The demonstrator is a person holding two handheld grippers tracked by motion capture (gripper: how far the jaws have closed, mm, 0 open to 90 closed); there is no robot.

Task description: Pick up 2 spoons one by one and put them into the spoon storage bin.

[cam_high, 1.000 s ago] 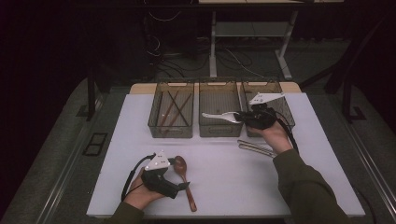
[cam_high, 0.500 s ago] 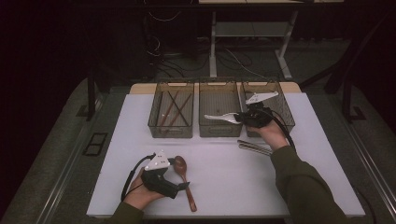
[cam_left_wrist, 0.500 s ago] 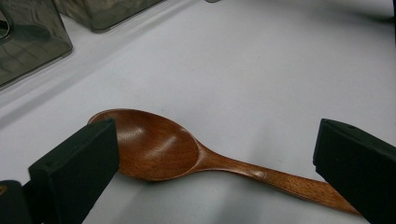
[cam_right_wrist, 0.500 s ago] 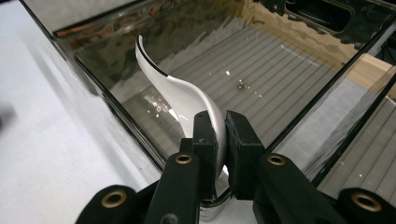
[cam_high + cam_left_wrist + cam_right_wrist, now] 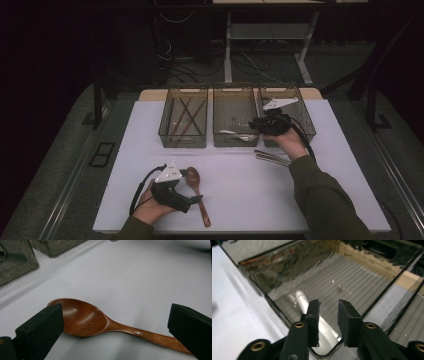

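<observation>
Open table [image 5: 240,195] lies between the hands; three bins [image 5: 235,117] wall off the far side.

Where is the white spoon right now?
In the high view the white spoon lies in the middle bin, at its near edge, just left of the right tool, whose jaws have just opened off it.

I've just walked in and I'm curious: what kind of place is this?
Probably a lab or recording studio, not a kitchen: a white table in a dark room, cables on the floor, and hand-held grippers sorting cutlery into three clear bins.
</observation>
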